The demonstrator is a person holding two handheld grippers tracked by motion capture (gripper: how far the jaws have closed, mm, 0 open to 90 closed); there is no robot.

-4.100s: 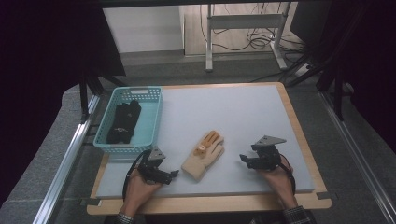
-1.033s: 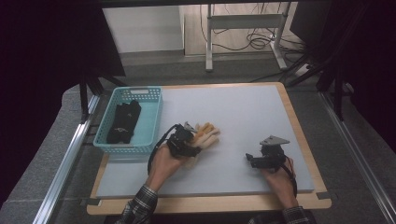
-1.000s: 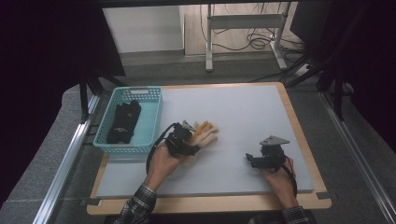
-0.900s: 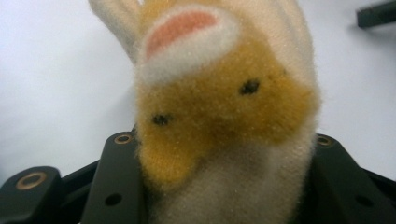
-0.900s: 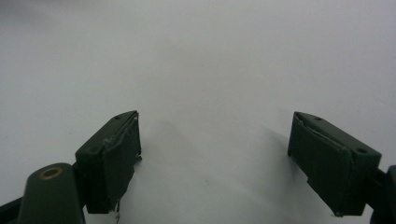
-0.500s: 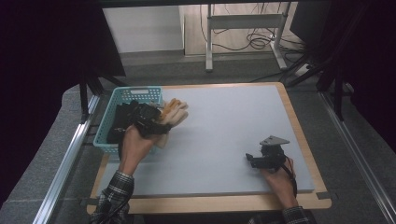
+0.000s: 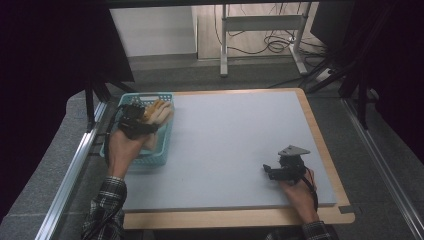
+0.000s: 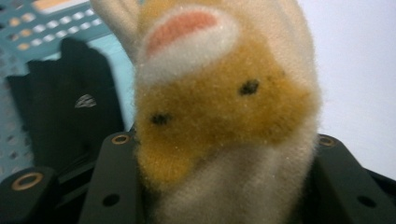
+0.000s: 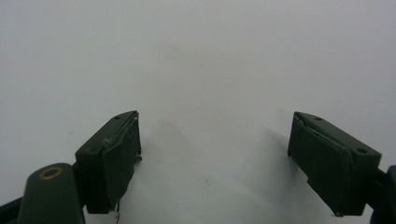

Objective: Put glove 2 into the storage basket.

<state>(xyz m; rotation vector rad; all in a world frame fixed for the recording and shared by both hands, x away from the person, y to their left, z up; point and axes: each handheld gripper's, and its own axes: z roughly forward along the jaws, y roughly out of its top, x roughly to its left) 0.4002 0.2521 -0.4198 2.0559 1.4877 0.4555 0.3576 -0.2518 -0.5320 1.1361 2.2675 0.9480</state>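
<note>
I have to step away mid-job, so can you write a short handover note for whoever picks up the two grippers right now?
Left hand-held gripper: shut on the fuzzy beige-and-orange glove, held over the teal plastic basket at the table's left.
Right hand-held gripper: open, nothing between its jaws, low over the bare grey table mat near the right front.
Basket already holds dark black gloves.
Done: fuzzy glove picked up and carried to the basket.
Left: open the left jaws so the glove drops in beside the black ones, then draw the hand back.
</note>
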